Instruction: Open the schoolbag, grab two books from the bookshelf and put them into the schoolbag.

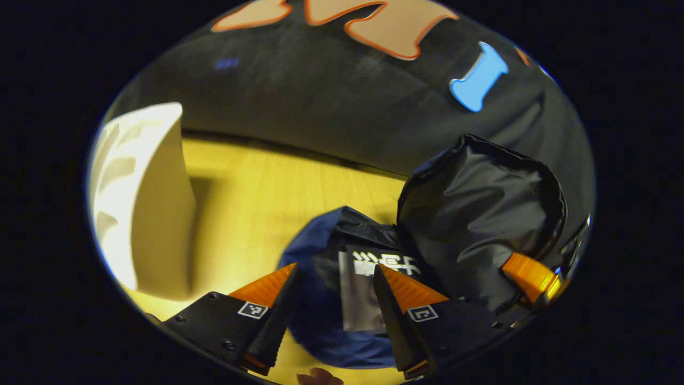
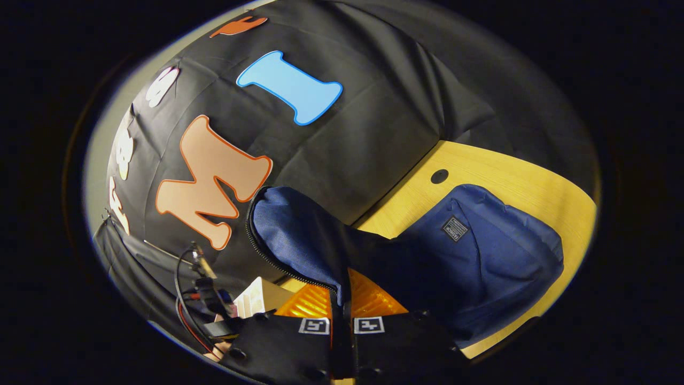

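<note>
On the yellow wooden bench [image 2: 513, 176], the right gripper [image 2: 342, 305] fingers pinch the blue cloth schoolbag's flap [image 2: 299, 235] up, while the left gripper [image 1: 334, 299] fingers, wide apart and empty, hang just above its open mouth [image 1: 363, 251].

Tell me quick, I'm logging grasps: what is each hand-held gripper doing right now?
Left hand-held gripper: open, holding nothing, fingers apart over a book inside the schoolbag.
Right hand-held gripper: closed on the schoolbag flap, holding it up.
</note>
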{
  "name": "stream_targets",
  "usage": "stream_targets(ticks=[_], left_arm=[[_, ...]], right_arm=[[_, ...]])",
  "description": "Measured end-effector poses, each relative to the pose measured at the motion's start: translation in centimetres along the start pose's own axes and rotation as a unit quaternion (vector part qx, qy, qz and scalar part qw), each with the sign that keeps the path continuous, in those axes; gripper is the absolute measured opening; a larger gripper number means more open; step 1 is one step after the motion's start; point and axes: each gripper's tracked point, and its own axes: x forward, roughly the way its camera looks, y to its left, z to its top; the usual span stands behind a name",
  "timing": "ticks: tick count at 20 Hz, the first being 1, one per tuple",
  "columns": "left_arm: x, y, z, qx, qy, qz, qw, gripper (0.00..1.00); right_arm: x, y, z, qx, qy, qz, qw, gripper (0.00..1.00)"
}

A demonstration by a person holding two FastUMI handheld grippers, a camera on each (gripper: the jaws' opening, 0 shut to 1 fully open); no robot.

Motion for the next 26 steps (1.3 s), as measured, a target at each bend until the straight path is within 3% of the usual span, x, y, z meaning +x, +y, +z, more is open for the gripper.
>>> stream_targets(ticks=[1, 2, 4, 5, 6, 7, 9, 13, 14, 16, 18, 20, 25, 26], left_arm=[[-1.0, 1.5, 0.8, 0.026, -0.011, 0.014, 0.999, 0.78], [-2.4, 2.6, 1.8, 0.045, -0.026, 0.025, 0.998, 0.84], [-5.4, 5.9, 3.8, 0.086, -0.054, 0.066, 0.993, 0.79], [-7.0, 7.8, 4.9, 0.100, -0.069, 0.088, 0.989, 0.85], [-8.7, 9.6, 5.8, 0.110, -0.081, 0.105, 0.985, 0.79], [-10.3, 11.6, 6.5, 0.118, -0.088, 0.125, 0.981, 0.86], [-13.4, 16.1, 7.5, 0.121, -0.096, 0.166, 0.974, 0.93], [-19.8, 25.5, 9.8, 0.103, -0.096, 0.241, 0.960, 0.95], [-21.1, 27.4, 10.0, 0.097, -0.086, 0.254, 0.959, 1.00], [-23.8, 31.6, 10.5, 0.093, -0.070, 0.280, 0.953, 0.96], [-25.1, 34.0, 11.4, 0.081, -0.066, 0.291, 0.951, 1.00], [-25.1, 35.0, 11.8, 0.063, -0.064, 0.295, 0.951, 0.96], [-22.6, 37.8, 11.8, 0.053, -0.023, 0.290, 0.955, 0.95], [-21.8, 38.2, 11.8, 0.045, -0.014, 0.289, 0.956, 1.00]], right_arm=[[0.0, -0.1, -0.1, 0.000, 0.001, 0.000, 1.000, 0.03], [0.0, -0.2, -0.1, 0.000, 0.000, 0.000, 1.000, 0.03], [0.0, -0.2, -0.2, 0.000, 0.000, 0.000, 1.000, 0.03], [0.0, -0.2, -0.3, 0.000, 0.002, 0.000, 1.000, 0.03], [0.0, -0.2, -0.3, -0.002, 0.003, 0.000, 1.000, 0.03], [0.0, -0.2, -0.4, -0.005, 0.003, 0.000, 1.000, 0.03], [0.0, -0.4, -0.3, -0.010, 0.004, -0.001, 1.000, 0.03], [0.0, -0.5, -0.1, -0.011, 0.002, -0.003, 1.000, 0.03], [0.1, -0.5, -0.1, -0.012, 0.003, -0.003, 1.000, 0.03], [0.2, -0.6, -0.2, -0.013, 0.004, -0.004, 1.000, 0.03], [0.2, -0.6, -0.2, -0.013, 0.004, -0.005, 1.000, 0.03], [0.1, -0.5, -0.1, -0.012, 0.004, -0.006, 1.000, 0.03], [0.0, -0.4, 0.1, -0.015, 0.002, -0.010, 1.000, 0.03], [-0.1, -0.5, 0.2, -0.015, 0.001, -0.010, 1.000, 0.03]])
